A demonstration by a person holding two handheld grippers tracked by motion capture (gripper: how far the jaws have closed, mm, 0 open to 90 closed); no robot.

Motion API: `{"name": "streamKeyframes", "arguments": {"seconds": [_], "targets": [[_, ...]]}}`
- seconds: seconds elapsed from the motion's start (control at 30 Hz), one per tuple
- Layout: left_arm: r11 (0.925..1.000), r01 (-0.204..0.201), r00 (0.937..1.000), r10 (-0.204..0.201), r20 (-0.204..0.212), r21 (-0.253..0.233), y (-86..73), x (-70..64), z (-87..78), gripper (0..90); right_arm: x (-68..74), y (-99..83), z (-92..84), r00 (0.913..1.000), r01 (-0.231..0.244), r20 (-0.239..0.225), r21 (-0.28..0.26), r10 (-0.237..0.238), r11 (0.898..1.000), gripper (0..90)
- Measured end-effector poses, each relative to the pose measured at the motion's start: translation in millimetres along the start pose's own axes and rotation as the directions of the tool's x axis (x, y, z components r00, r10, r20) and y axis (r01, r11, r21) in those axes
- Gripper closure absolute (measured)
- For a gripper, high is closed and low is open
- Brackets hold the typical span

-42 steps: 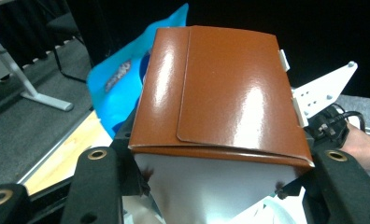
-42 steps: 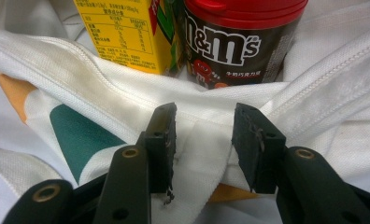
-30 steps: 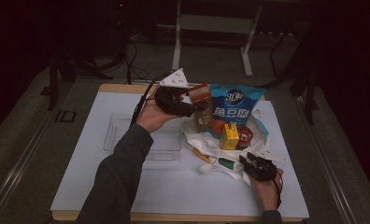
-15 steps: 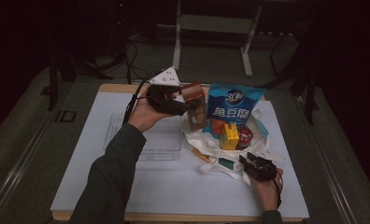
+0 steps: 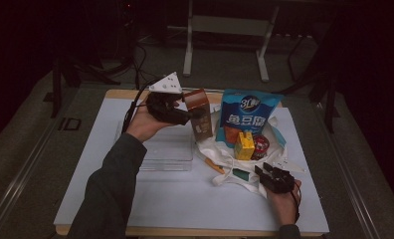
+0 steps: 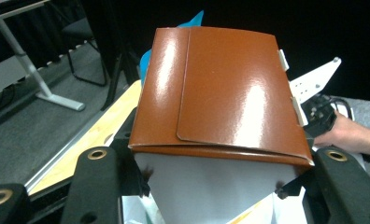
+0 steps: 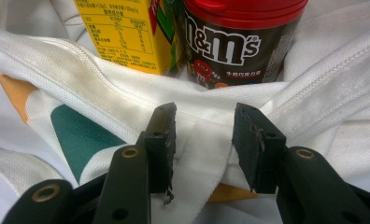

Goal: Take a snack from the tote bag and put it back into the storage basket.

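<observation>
My left gripper [image 5: 189,115] is lifted over the table's back middle, shut on a brown carton [image 5: 201,113]. In the left gripper view the carton [image 6: 220,93] sits across both jaws of that gripper [image 6: 216,184], its glossy top flap facing the camera. At the front right, my right gripper [image 5: 265,173] rests low on a white cloth bag [image 5: 225,167]. Seen from the right gripper view, the jaws of the gripper [image 7: 204,128] close on a fold of the bag's white fabric [image 7: 199,158]. A yellow carton [image 7: 122,32] and a red-lidded M&M's tub [image 7: 239,42] stand just beyond, inside the bag.
A tall blue snack bag [image 5: 249,117] stands in the cloth bag behind the yellow carton [image 5: 244,147] and the tub [image 5: 260,147]. A clear plastic tray [image 5: 167,149] lies under the left forearm. The white mat [image 5: 110,199] covers the wooden table.
The left hand has carried the brown carton a little to the left, away from the blue snack bag. The right hand has stayed where it was.
</observation>
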State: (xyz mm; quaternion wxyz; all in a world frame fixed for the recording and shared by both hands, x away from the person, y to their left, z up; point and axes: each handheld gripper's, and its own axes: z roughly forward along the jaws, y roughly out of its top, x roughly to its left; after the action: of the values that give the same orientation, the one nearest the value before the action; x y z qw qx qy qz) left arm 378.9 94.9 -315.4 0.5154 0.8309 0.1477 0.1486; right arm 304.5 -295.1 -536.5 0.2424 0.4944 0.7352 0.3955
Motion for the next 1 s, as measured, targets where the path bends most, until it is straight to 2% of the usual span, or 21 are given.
{"name": "streamKeyframes", "arguments": {"seconds": [0.27, 0.67, 1.0], "targets": [[0.9996, -0.009, 0.9999, 0.009, -0.013, 0.028, -6.5, 3.3, -8.5, 43.0, 0.3, 0.0, 0.0, 1.0000, 0.000, 0.001, 0.000, 0.000, 1.000, 59.2], [0.9984, 0.015, 0.9993, -0.013, -0.036, 0.055, -25.1, 10.6, -19.2, 43.1, 0.5, 0.0, 0.0, 1.0000, 0.003, 0.003, -0.001, -0.003, 1.000, 59.2], [0.9962, 0.020, 0.9983, -0.016, -0.056, 0.084, -34.3, 15.6, -28.1, 43.1, 0.6, -0.1, 0.1, 1.0000, 0.004, 0.004, -0.001, -0.004, 1.000, 59.2]]}}
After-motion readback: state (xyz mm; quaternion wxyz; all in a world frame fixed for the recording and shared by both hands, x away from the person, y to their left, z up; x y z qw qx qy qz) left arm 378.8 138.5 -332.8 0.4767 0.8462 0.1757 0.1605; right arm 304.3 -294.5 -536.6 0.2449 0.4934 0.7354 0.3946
